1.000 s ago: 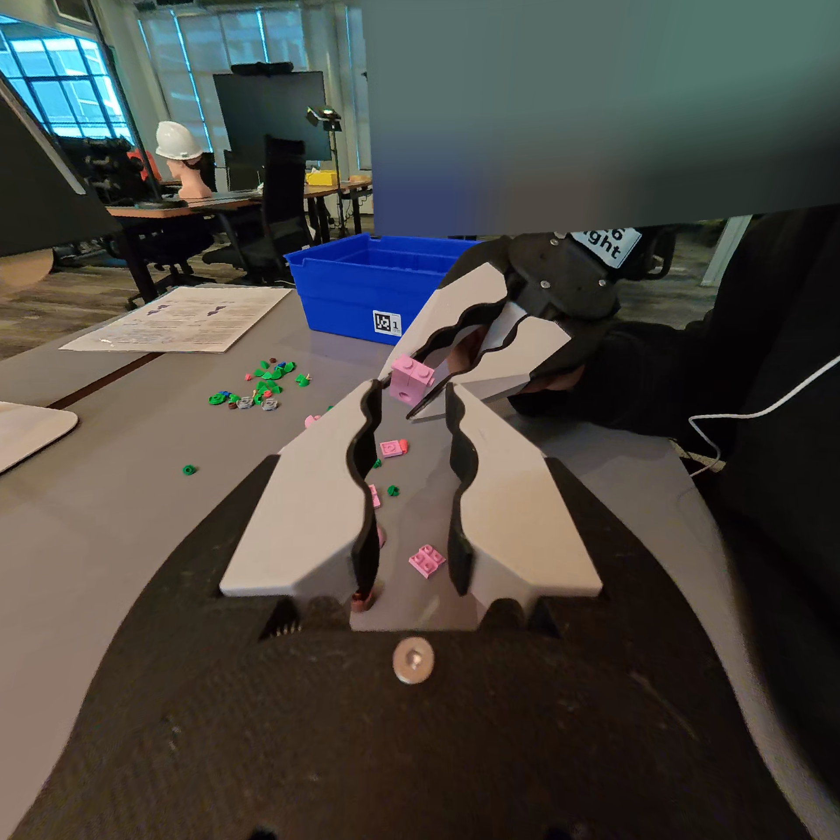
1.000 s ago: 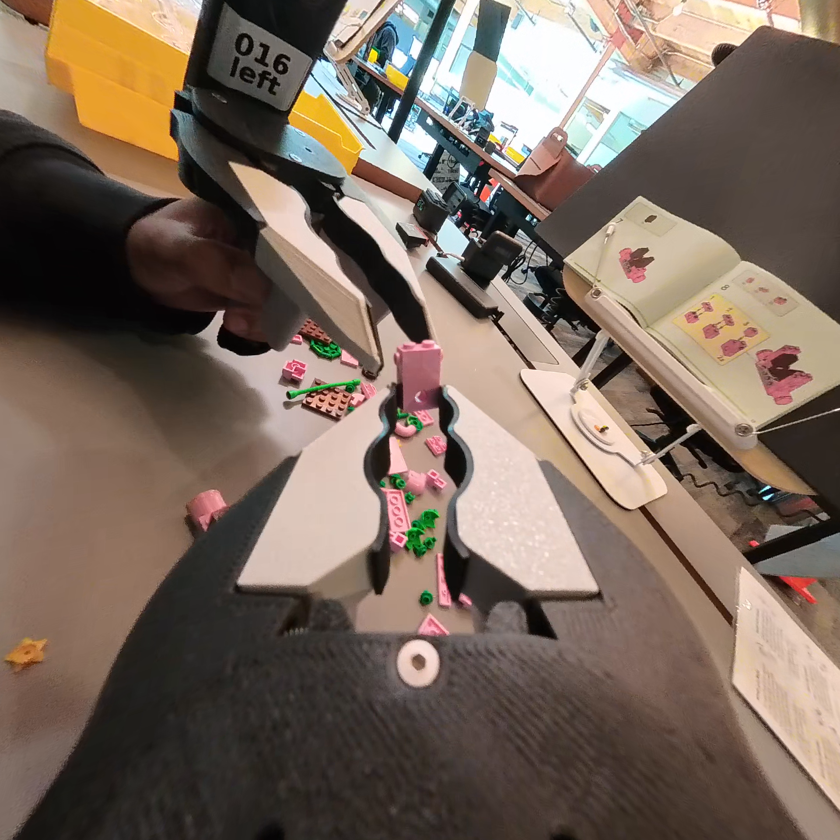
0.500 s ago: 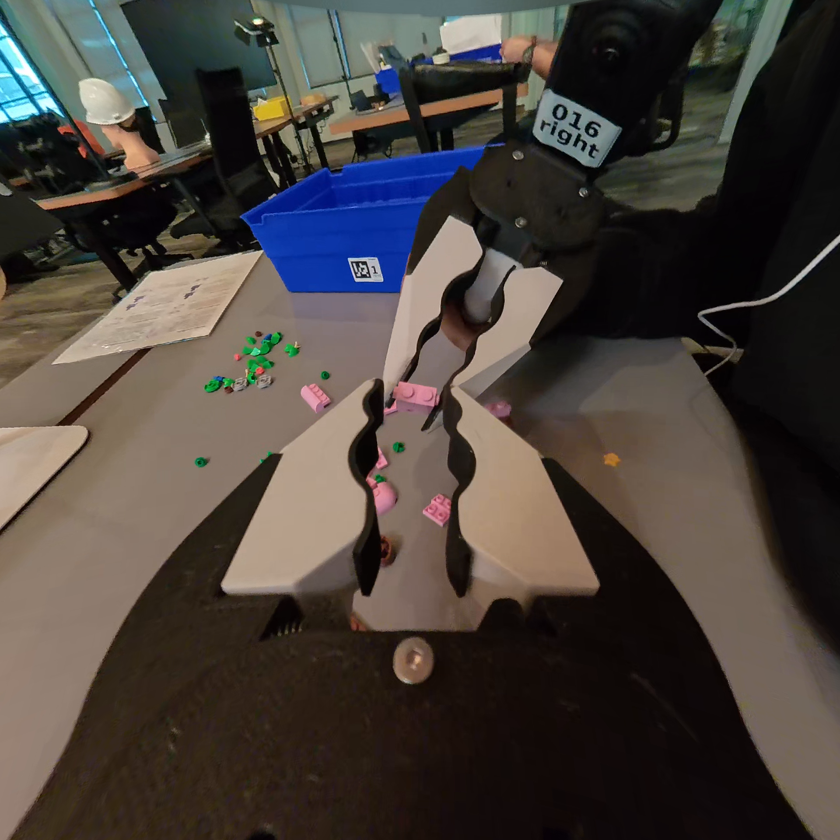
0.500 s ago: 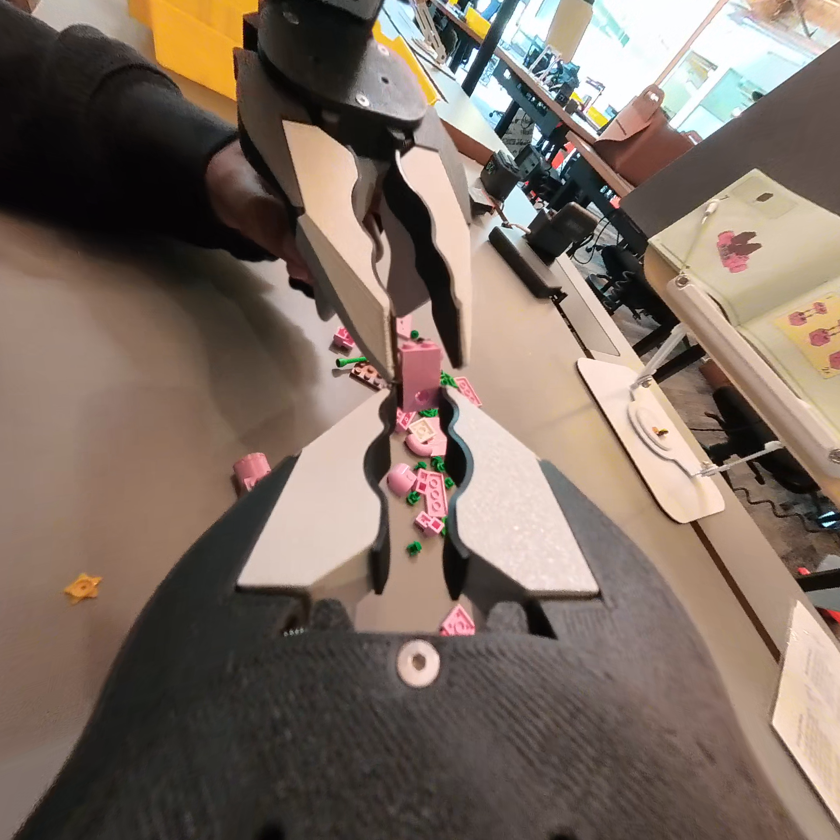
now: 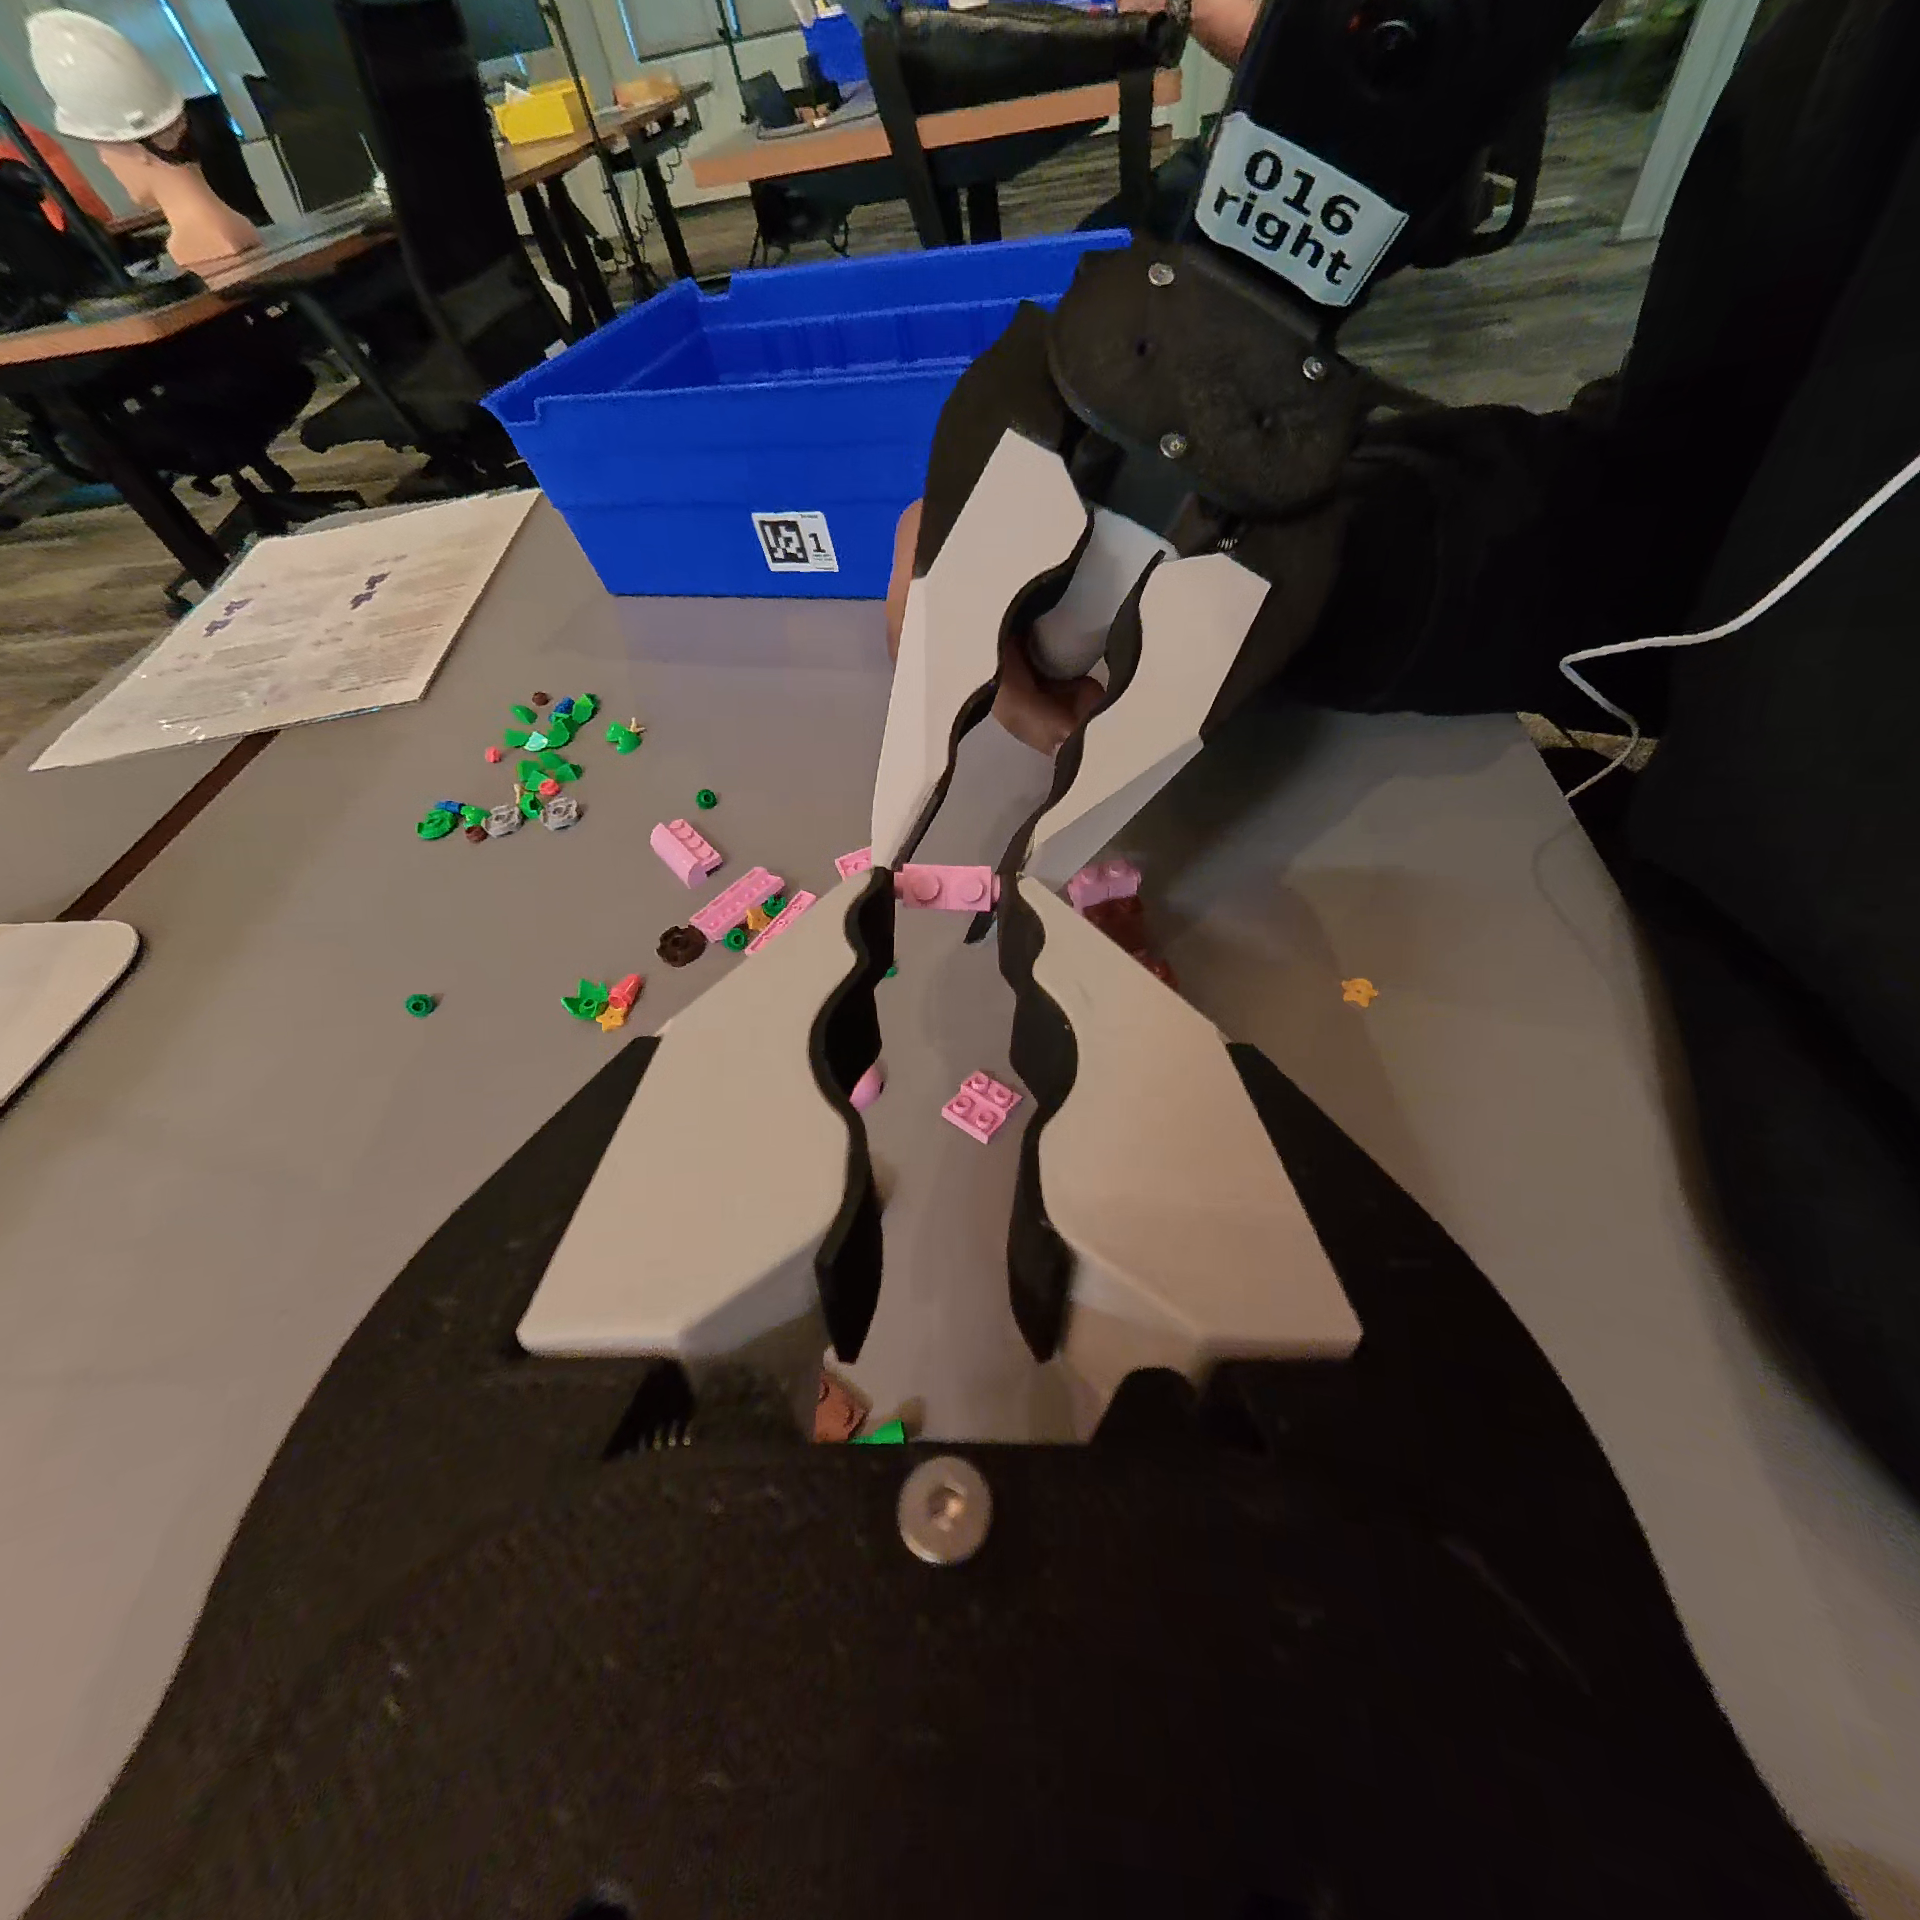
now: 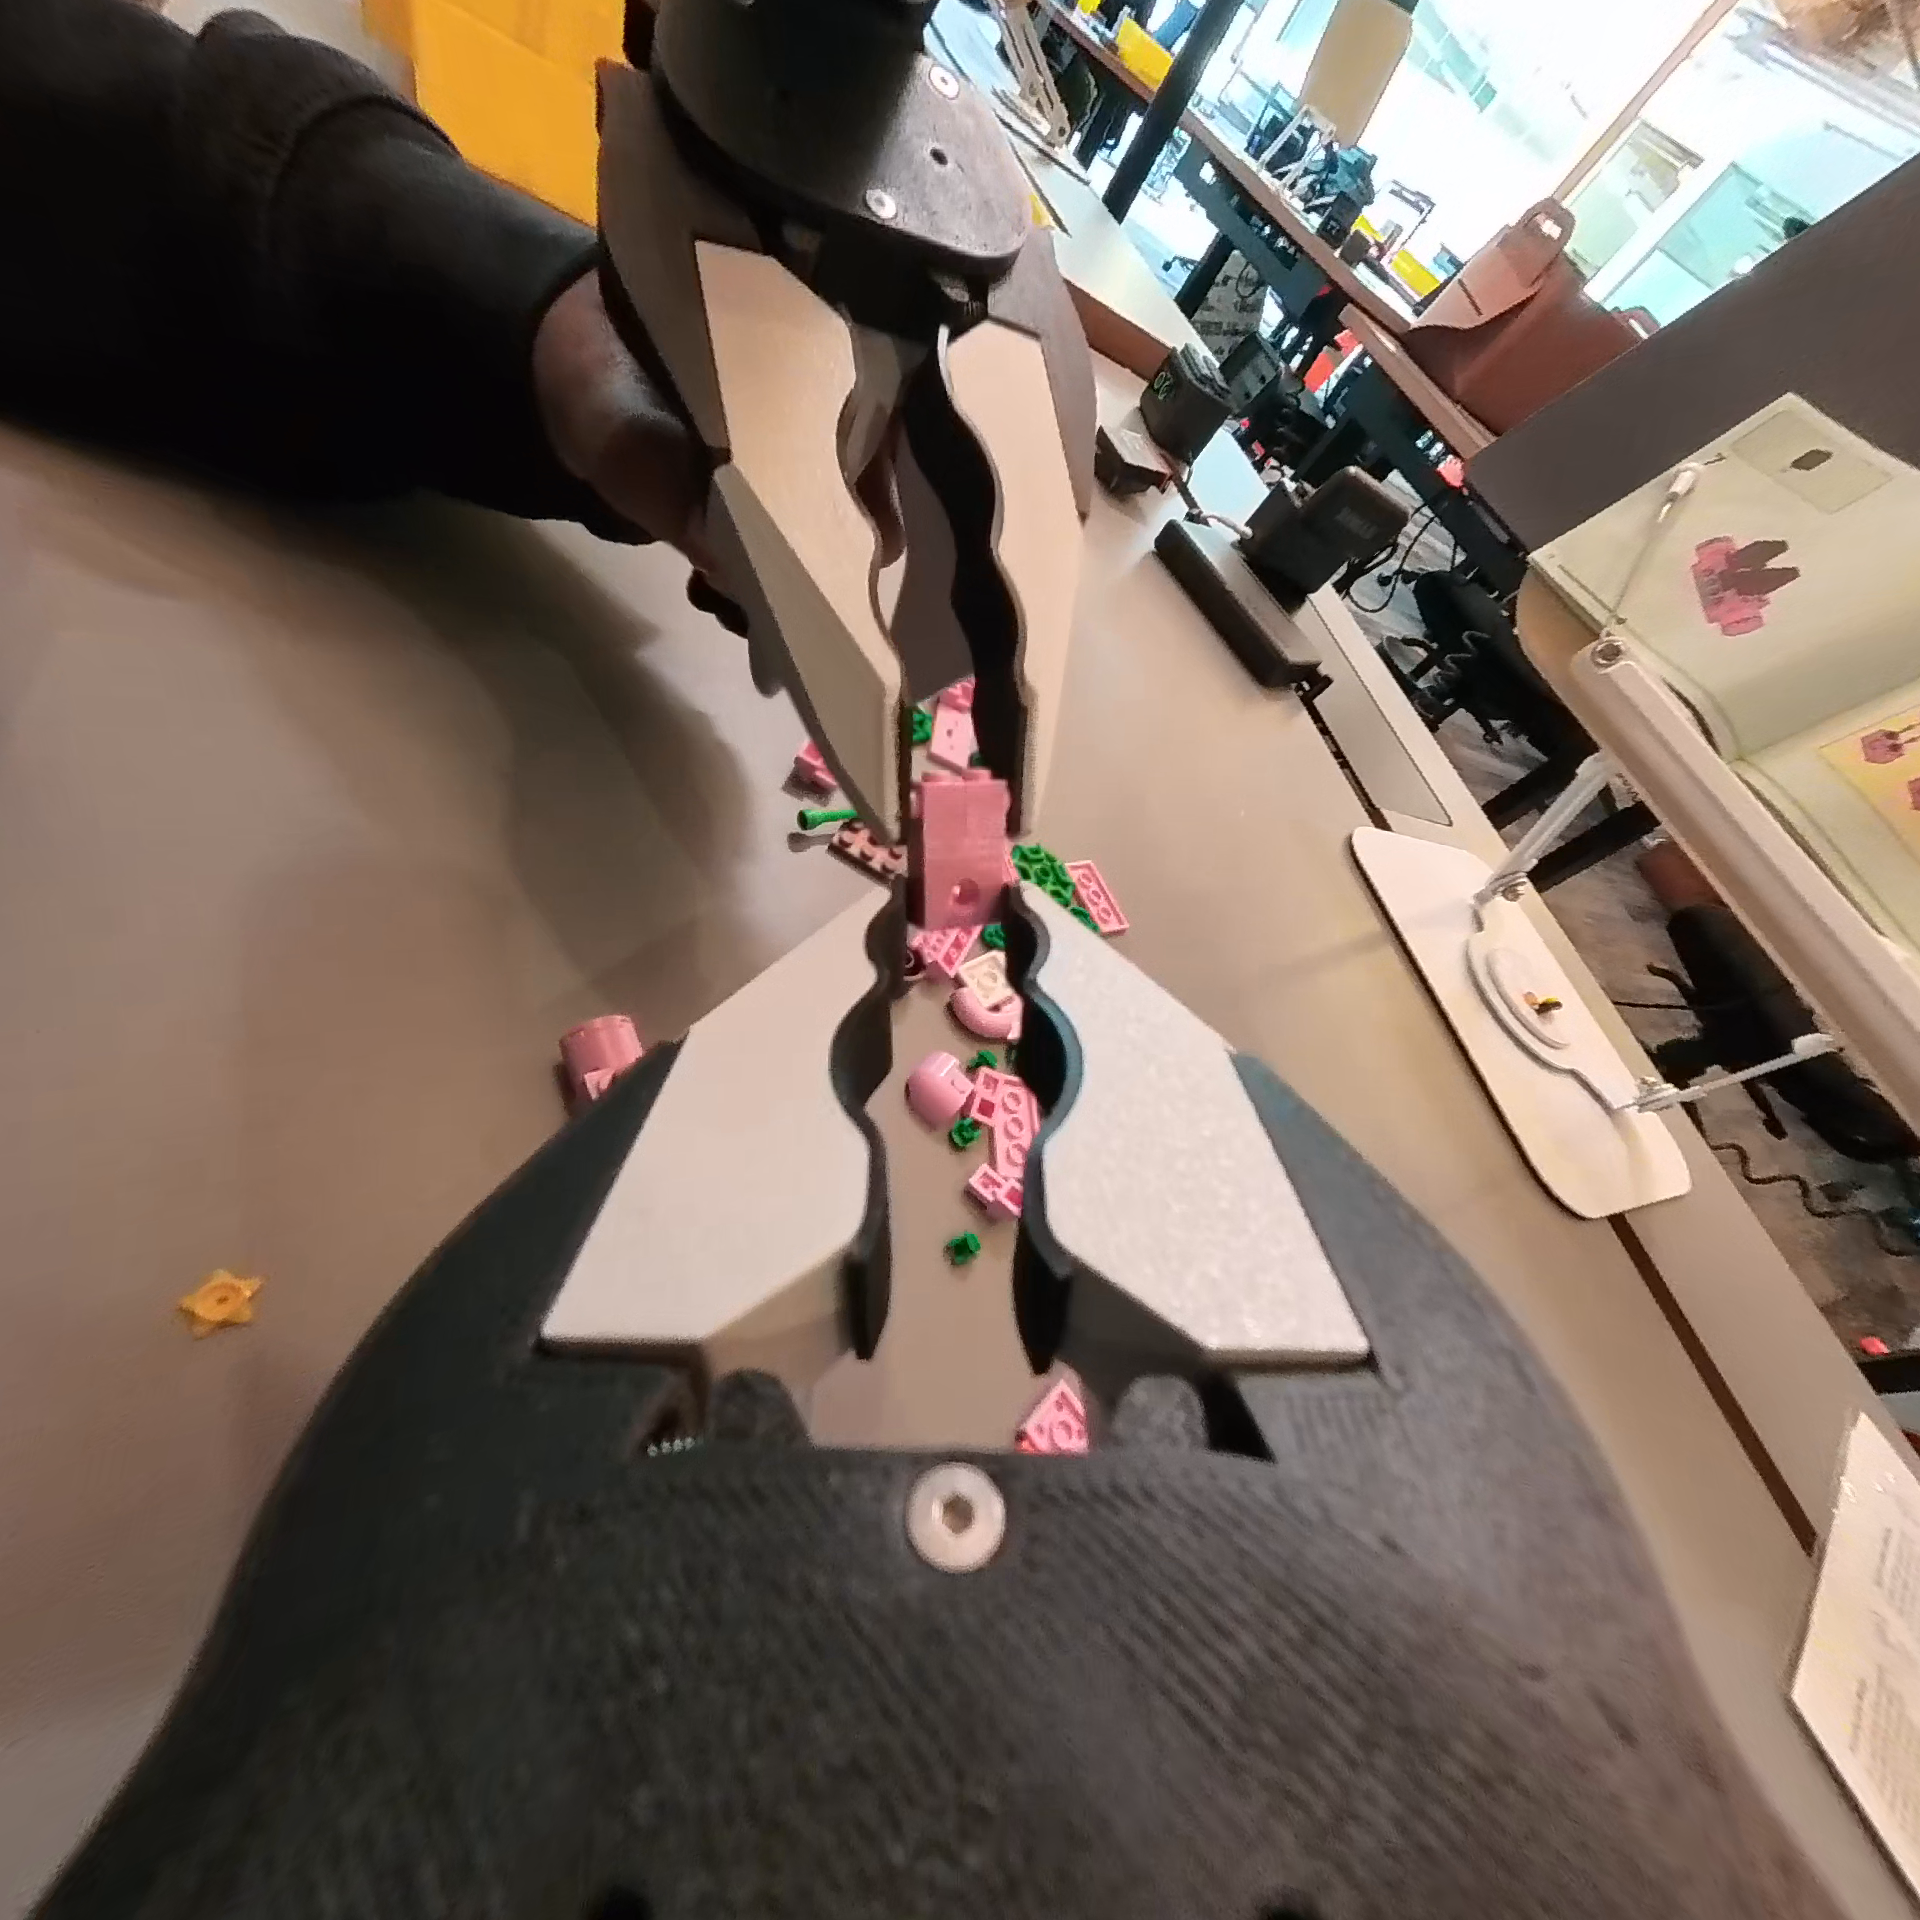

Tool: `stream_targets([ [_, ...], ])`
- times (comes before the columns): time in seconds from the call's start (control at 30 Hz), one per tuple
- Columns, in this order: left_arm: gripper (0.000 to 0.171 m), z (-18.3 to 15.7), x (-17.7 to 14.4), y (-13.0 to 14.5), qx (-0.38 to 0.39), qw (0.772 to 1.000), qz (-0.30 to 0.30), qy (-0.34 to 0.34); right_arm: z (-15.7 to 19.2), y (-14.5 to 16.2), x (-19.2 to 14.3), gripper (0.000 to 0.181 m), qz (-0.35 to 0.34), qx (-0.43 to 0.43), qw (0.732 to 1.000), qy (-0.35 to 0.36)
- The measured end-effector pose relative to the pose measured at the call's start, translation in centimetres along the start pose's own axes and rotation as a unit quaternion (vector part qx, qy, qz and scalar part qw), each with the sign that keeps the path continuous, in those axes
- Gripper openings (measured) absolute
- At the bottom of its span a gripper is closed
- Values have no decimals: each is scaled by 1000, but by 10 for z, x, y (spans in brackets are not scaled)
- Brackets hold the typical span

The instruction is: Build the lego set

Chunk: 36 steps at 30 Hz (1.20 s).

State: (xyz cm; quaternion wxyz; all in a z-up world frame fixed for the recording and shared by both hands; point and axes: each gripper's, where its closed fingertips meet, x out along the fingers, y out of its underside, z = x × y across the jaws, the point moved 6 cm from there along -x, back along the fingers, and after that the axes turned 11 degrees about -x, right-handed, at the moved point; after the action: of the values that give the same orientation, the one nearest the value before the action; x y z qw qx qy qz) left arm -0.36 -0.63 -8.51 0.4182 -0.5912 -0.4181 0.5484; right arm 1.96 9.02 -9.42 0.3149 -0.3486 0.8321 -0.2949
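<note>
Pink brick sits pinched at your right gripper fingertips, studs toward your left gripper, whose fingers flank its top, contact unclear. Loose lego pieces scatter the worktop. Blue bin beyond; contents hidden.

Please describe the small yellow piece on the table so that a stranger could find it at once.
Start at the blue bin on the grey table and move toward the person's black sleeve. There, alone on bare table, lies a flat yellow star, far from the pink and green clutter.
</note>
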Motion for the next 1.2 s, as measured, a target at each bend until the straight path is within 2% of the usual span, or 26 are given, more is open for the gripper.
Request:
stream_targets([
  [0.17, 18, 4, -6, -2, -12, 1000, -12, -11, -7, 8, -7, 19, 11, 7, 1000, 5],
  [0.33, 18, -1, -11, 0, -69, 997, -25, 24, -31, 25, -29, 17, -13, 92, 995, 42],
  [0.5, 19, -24, -1, 17, -96, 995, 9, 29, -35, 31, -38, 14, -34, 145, 987, 58],
  [0.67, 20, -36, 11, 39, -114, 991, 70, 31, -23, 35, -30, 13, -2, 128, 991, 35],
  [1.0, 20, -38, 20, 46, -97, 988, 118, 11, -20, 34, -29, 11, 6, 126, 992, 31],
  [1.2, 20, -36, 18, 47, -97, 988, 117, -12, -8, 38, -28, 12, 16, 136, 991, 5],
])
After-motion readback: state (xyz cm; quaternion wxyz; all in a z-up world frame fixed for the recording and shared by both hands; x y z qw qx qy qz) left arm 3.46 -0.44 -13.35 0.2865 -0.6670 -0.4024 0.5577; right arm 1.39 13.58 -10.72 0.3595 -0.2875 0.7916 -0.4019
